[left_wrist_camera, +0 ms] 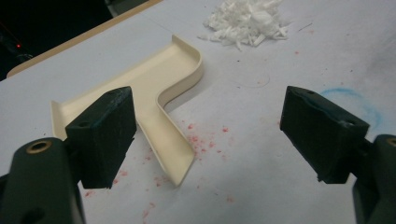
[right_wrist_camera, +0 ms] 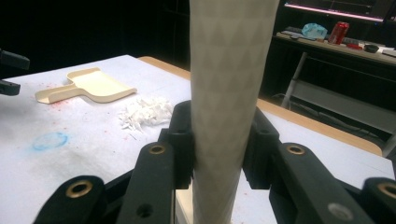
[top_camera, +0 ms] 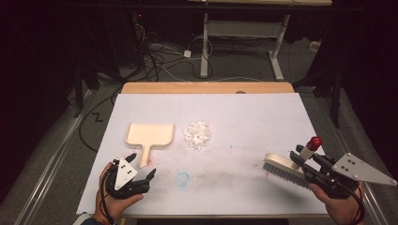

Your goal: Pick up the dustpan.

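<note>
A cream dustpan [top_camera: 149, 136] lies on the white sheet left of centre, its handle [left_wrist_camera: 170, 144] pointing toward my left gripper [top_camera: 138, 168]. That gripper is open just short of the handle's end, jaws wide apart with nothing between them. A pile of white scraps [top_camera: 197, 134] lies right of the pan. My right gripper [top_camera: 305, 164] is shut on the pale handle [right_wrist_camera: 224, 102] of a hand brush [top_camera: 284, 170] with grey bristles and a red tip [top_camera: 314, 142], held above the sheet's right edge.
The white sheet [top_camera: 244, 117] covers a wooden table [top_camera: 206, 87]. A blue chalk ring [top_camera: 182, 178] and red specks [left_wrist_camera: 201, 140] mark the sheet. Cables and desk legs [top_camera: 204, 47] stand on the floor beyond. A red can [right_wrist_camera: 338, 31] sits on a far desk.
</note>
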The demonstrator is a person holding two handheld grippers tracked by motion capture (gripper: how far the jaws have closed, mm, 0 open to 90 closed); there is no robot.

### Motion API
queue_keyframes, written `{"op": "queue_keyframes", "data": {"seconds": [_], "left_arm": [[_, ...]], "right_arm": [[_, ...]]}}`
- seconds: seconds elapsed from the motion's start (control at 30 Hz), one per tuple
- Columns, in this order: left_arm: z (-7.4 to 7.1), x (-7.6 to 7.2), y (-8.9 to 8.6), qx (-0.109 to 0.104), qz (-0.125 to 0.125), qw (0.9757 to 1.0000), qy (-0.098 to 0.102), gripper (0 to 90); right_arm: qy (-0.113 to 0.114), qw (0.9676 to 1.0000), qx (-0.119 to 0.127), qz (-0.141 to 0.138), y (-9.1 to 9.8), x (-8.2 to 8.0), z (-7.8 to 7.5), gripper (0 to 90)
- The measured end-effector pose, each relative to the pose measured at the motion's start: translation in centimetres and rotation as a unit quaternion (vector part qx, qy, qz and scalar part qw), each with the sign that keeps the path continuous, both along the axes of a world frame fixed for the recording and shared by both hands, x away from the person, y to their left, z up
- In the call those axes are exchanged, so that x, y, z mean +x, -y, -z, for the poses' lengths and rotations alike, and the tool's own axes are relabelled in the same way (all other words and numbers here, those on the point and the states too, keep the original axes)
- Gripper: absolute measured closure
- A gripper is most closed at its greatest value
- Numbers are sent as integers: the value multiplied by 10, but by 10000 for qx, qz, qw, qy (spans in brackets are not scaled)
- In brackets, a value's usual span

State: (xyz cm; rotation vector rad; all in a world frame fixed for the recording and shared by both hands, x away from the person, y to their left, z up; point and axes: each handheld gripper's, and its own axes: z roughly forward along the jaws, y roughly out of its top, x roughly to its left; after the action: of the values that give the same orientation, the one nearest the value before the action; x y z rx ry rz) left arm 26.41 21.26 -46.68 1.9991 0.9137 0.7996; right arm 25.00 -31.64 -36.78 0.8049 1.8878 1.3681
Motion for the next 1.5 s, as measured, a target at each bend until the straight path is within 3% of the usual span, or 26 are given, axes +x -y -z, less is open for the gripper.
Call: {"op": "queue_keyframes", "data": {"seconds": [0.1, 0.27, 0.33, 0.37, 0.43, 0.47, 0.5, 0.53, 0.6, 0.63, 0.67, 0.7, 0.73, 0.77, 0.8, 0.83, 0.9, 1.0, 1.17, 1.3, 1.5], "left_arm": [[2, 2, 4, 312, -242, 9991, -157, 193], [-4, -1, 8, 57, -348, 9986, -393, 198], [-3, -1, 8, 73, -417, 9982, -416, 198], [-2, 2, 9, 289, -656, 9964, -461, 200], [-1, 4, 9, 312, -765, 9952, -533, 200], [2, 9, 8, 159, -849, 9936, -728, 200], [2, 13, 8, 139, -938, 9919, -840, 200], [2, 13, 8, 139, -938, 9919, -840, 200], [3, 24, 10, 89, -1047, 9895, -996, 202], [4, 39, 12, 88, -1201, 9847, -1263, 208], [5, 47, 11, 58, -1221, 9823, -1421, 214], [5, 47, 11, 58, -1221, 9823, -1421, 238], [5, 55, 11, 55, -1252, 9797, -1567, 281], [7, 69, 8, -70, -1328, 9729, -1893, 308], [7, 75, 7, -132, -1315, 9695, -2064, 321], [7, 75, 7, -132, -1315, 9695, -2064, 344], [9, 94, 8, -17, -1388, 9604, -2417, 359], [8, 107, 4, -188, -1384, 9535, -2672, 374], [9, 113, 3, -69, -1303, 9558, -2636, 430], [9, 115, -1, -86, -1266, 9578, -2578, 563], [10, 114, -3, -80, -1227, 9602, -2508, 635]], "right_arm": [[79, 9999, -6, 104, -2, -3, 2, 702], [78, 9999, -83, 31, -8, -4, 2, 701], [74, 9999, -127, 26, -11, -5, 3, 701], [59, 9999, -149, 11, -12, -5, 4, 701], [31, 9998, -173, 10, -13, -6, 5, 701], [26, 9998, -207, 14, -13, -6, 5, 701], [38, 9998, -197, 47, -13, -6, 5, 701], [40, 9998, -201, 55, -14, -6, 5, 701], [40, 9997, -252, 57, -15, -5, 6, 701], [26, 9997, -253, 48, -15, -4, 7, 701], [-9, 9996, -265, 40, -15, -3, 8, 701], [-33, 9996, -281, 43, -16, -2, 8, 701], [-51, 9996, -280, 39, -16, -1, 9, 700], [-88, 9995, -291, 19, -16, -1, 9, 700], [-129, 9995, -300, -2, -16, 0, 10, 700], [-129, 9995, -300, -2, -16, 0, 10, 700], [-201, 9992, -332, -7, -17, 0, 10, 700], [-231, 9990, -372, -16, -17, 0, 11, 700], [-247, 9992, -311, -53, -17, 0, 12, 700], [-270, 9991, -310, -72, -18, 0, 12, 700], [-336, 9986, -400, -82, -21, 1, 13, 701]]}}
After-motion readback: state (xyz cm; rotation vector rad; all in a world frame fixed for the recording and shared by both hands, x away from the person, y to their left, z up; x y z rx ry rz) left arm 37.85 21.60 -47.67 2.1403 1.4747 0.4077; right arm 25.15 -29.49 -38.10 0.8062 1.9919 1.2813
